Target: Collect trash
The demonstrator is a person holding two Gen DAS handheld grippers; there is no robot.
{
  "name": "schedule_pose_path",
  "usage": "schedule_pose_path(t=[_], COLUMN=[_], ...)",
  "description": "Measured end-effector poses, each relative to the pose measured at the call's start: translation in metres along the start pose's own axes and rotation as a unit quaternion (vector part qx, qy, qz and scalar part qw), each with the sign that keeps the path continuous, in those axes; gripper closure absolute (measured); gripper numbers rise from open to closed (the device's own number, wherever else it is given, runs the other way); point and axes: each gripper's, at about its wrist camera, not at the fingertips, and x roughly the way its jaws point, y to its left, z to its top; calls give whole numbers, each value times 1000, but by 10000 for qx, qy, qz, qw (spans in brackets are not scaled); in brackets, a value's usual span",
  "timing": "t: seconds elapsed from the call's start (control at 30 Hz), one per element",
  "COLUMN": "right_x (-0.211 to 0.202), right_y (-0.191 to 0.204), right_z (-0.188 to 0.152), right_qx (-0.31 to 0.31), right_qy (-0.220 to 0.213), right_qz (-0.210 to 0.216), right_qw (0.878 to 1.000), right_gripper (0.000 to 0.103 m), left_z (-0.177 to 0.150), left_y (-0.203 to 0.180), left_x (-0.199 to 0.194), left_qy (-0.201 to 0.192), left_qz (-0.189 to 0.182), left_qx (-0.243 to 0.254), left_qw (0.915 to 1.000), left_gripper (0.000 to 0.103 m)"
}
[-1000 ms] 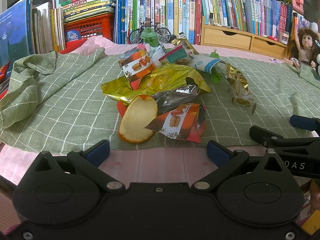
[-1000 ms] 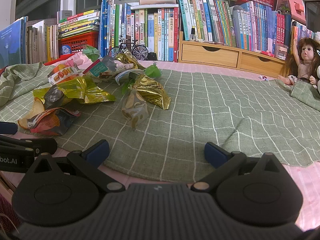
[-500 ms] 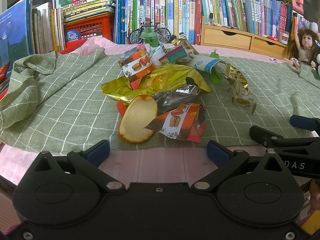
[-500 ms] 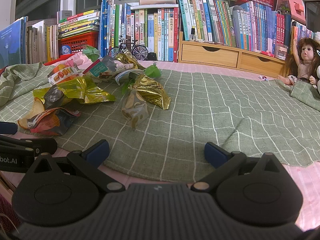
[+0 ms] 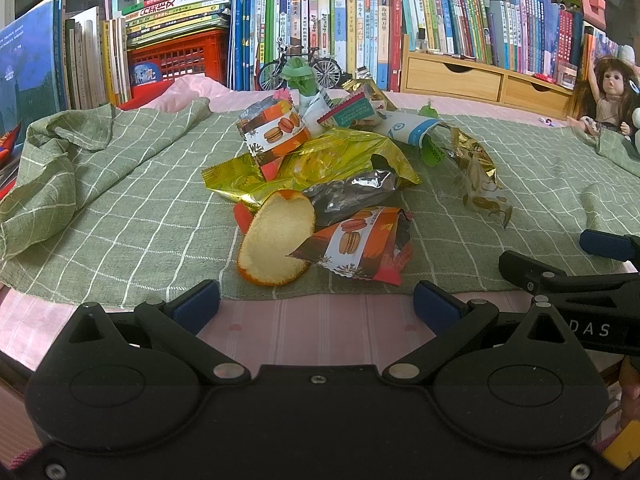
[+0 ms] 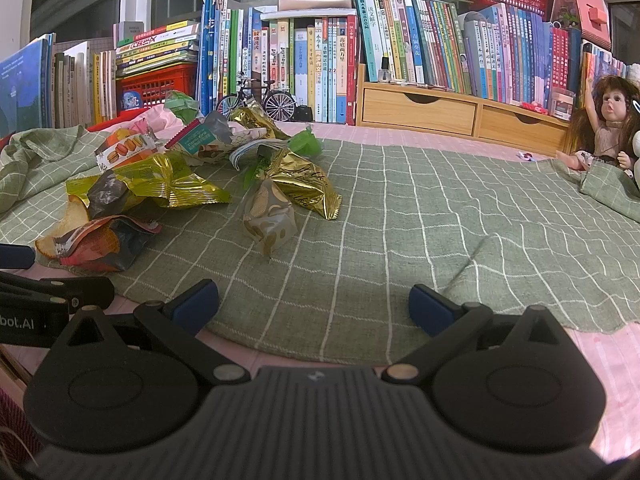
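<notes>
Fingers (image 5: pixel 196 305) wide apart, both grippers empty

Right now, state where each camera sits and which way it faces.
Left wrist: on the left gripper, facing the orange peel and wrapper pile; the right gripper enters at right.
Right wrist: on the right gripper, facing bare green cloth; pile at left.
Shared: pile, bookshelf, doll.
</notes>
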Motion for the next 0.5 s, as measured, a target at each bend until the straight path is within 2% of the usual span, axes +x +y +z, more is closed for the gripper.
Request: schedule_pose_path(t=[0.5], right_x=[-1], right_y=[-1], right_z=[0], right_qx=[1], right_qy=[-5], right_qz=[0], right_qw=[10000], right_gripper=[0], left_z=[0], left_y=[0], left_x=[0], left_qy=[-11], left_qz=[2], left_qx=[13], left_qw=[10000], left_gripper=[0])
